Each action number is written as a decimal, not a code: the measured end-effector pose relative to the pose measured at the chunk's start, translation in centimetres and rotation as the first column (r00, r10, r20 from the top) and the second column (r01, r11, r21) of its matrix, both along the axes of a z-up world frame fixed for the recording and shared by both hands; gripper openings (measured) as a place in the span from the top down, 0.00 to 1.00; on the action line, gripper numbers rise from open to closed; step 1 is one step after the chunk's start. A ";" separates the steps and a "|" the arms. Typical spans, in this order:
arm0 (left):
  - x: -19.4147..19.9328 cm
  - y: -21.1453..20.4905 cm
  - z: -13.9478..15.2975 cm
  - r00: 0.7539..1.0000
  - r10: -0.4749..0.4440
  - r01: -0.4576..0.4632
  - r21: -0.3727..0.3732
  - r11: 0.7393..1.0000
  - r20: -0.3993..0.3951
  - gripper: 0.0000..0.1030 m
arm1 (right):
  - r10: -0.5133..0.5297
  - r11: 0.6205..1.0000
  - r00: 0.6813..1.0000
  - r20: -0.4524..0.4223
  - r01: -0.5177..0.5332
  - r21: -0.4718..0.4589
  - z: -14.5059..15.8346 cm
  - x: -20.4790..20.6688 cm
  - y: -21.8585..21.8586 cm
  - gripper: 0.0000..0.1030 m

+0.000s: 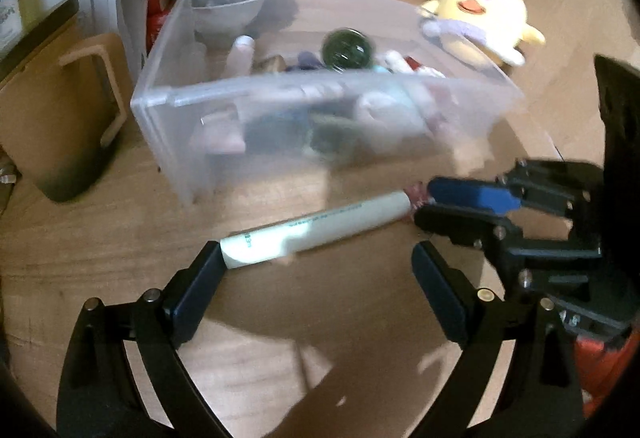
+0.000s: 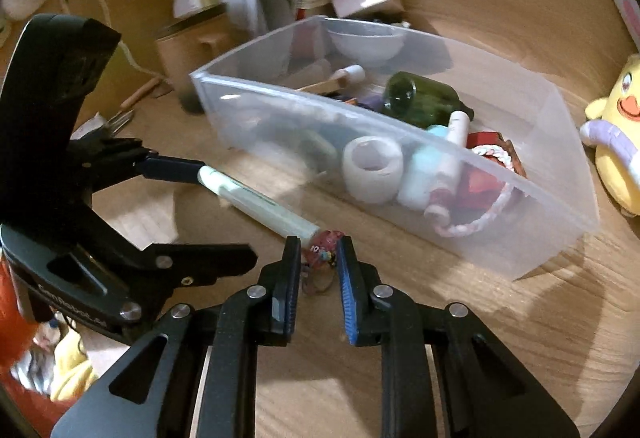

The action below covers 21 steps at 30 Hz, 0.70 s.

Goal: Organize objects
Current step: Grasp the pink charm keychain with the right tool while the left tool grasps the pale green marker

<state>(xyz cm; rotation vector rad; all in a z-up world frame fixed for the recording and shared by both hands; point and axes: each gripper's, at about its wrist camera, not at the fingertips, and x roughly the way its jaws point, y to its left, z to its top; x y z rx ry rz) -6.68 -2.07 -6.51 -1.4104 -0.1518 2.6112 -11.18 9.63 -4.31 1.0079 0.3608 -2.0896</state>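
Two claws work on one pen [image 1: 316,228] that lies on the table [image 1: 120,230] just in front of the bin [image 1: 168,126]. The right claw [image 2: 319,252] pinches a small red bit [image 2: 322,244] at the pen's end. The left claw [image 1: 316,274] is spread wide, one finger touching the other end. To do it well, lift level and go over the bin wall. The red bit is blurry and hard to name.

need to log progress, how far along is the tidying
Mostly done: the clear bin already holds a green bottle, a tape roll and more. In hand: the right gripper is shut on the red end of the pale tube. Left: binning it; the yellow plush sits outside.
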 end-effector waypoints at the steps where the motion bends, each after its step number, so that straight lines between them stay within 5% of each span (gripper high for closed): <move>1: 0.4 0.1 0.2 1.000 -0.006 0.006 -0.011 1.000 -0.006 0.09 | -0.002 1.000 1.000 -0.006 0.002 -0.001 0.1 0.3 0.2 0.84; 11: -1.3 1.2 0.6 0.997 -0.068 0.062 -0.162 0.985 -0.031 0.09 | -0.100 0.995 0.995 -0.004 0.100 -0.022 0.8 0.3 3.3 0.84; 15: -2.3 1.4 -0.3 0.996 -0.093 0.092 -0.144 0.985 0.000 0.10 | -0.098 0.995 0.995 0.017 0.098 -0.004 0.6 0.6 3.4 0.82; 18: -2.3 1.5 -0.6 0.994 -0.106 0.104 -0.143 0.984 0.000 0.25 | -0.088 0.996 0.996 0.024 0.088 0.001 0.2 0.7 2.8 0.66; 21: -1.9 1.5 -0.3 0.993 -0.113 0.109 -0.135 0.985 -0.017 0.43 | -0.072 0.997 0.997 0.009 0.072 0.018 -0.2 1.1 2.1 0.64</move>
